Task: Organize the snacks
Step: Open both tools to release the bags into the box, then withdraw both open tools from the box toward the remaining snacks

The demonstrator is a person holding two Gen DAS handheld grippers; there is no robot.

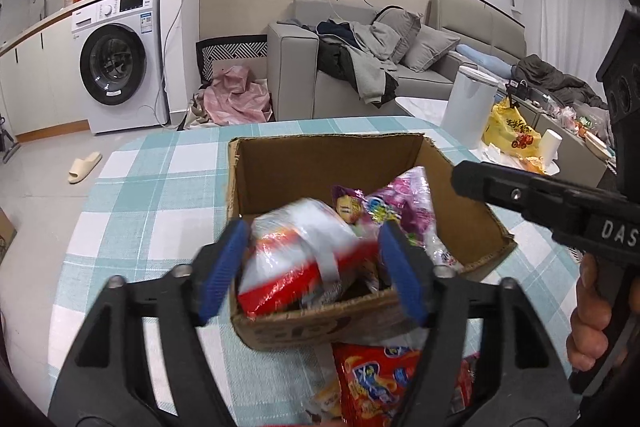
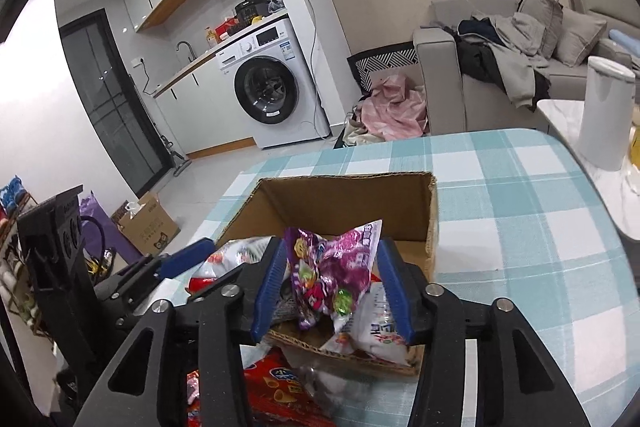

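The snacks are mostly in an open cardboard box [image 1: 280, 167] that sits on a table under a blue-and-white checked cloth [image 1: 152, 187]. Over the near end of the box, the left gripper [image 1: 312, 259] stands with its blue pads on either side of a red-and-white packet [image 1: 304, 255]. There is a sliver of space at each pad, so the jaws look spread and not pressing; the packet is blurred and seems to lie loose on the pile. Beside it, the right gripper [image 2: 334, 283] has a purple candy bag [image 2: 332, 267] between its pads. The bag stands upright in the box with its crimped top up, and the jaws look slightly apart around it. I cannot be sure the pads are clear of the wrapper. A white packet [image 2: 376, 331] lies under the purple bag against the box's near wall. Outside the box, on the cloth just in front of it, lies an orange-red snack bag [image 1: 376, 383]. A person's fingers [image 1: 592, 311] wrap the right gripper's handle.
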